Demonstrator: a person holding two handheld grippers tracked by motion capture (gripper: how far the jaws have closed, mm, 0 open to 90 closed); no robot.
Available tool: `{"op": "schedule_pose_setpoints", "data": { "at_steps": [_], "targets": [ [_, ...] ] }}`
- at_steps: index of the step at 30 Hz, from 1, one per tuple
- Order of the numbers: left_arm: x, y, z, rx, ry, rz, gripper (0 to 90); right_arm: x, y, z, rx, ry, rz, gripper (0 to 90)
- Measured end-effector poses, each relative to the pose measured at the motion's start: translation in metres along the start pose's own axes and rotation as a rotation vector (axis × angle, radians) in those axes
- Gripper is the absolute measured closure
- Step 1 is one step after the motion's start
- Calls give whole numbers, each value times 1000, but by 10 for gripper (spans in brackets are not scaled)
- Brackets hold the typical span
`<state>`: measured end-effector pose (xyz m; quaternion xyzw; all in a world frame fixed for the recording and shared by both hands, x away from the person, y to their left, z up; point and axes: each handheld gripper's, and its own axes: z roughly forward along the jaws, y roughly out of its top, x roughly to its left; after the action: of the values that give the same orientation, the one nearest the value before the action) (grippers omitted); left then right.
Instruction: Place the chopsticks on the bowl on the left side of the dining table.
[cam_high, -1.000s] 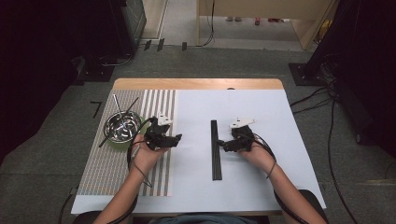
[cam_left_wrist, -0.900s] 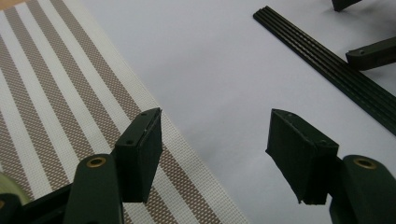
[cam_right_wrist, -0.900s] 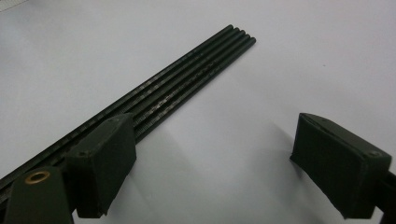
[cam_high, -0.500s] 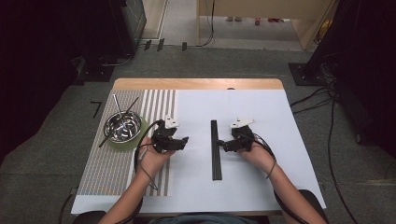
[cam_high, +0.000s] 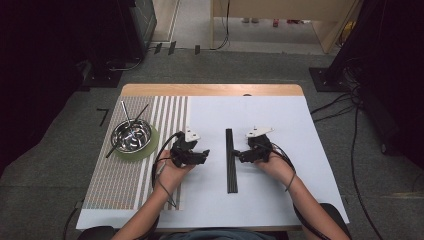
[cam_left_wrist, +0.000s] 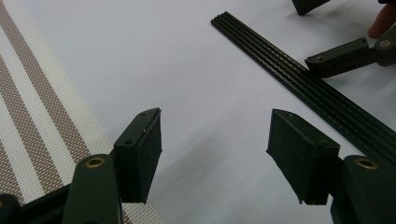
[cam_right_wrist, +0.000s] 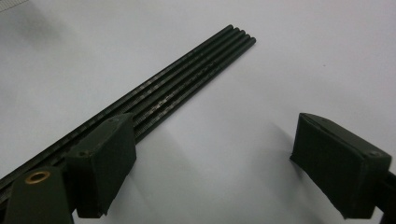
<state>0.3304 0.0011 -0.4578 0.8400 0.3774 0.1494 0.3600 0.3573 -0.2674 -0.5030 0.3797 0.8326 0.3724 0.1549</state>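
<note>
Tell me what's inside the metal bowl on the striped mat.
The metal bowl holds thin rods that lean out past its rim. Glare off the shiny inside hides whether anything small lies at the bottom.

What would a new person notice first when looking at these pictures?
The eye goes first to the row of black chopsticks lying side by side in the middle of the white table. The left gripper and the right gripper stand on either side of it, both with jaws open and nothing between them. At the far left, a shiny metal bowl sits on a green coaster on the striped mat.
</note>
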Motion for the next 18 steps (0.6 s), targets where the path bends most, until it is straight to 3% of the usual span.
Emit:
{"op": "schedule_pose_setpoints", "data": {
  "at_steps": [12,18],
  "targets": [
    [-16,-2,8,5,-16,24,355,0,0,0,0,0,0,134],
    [-21,-2,10,-2,-24,12,355,0,0,0,0,0,0,134]
  ]
}}
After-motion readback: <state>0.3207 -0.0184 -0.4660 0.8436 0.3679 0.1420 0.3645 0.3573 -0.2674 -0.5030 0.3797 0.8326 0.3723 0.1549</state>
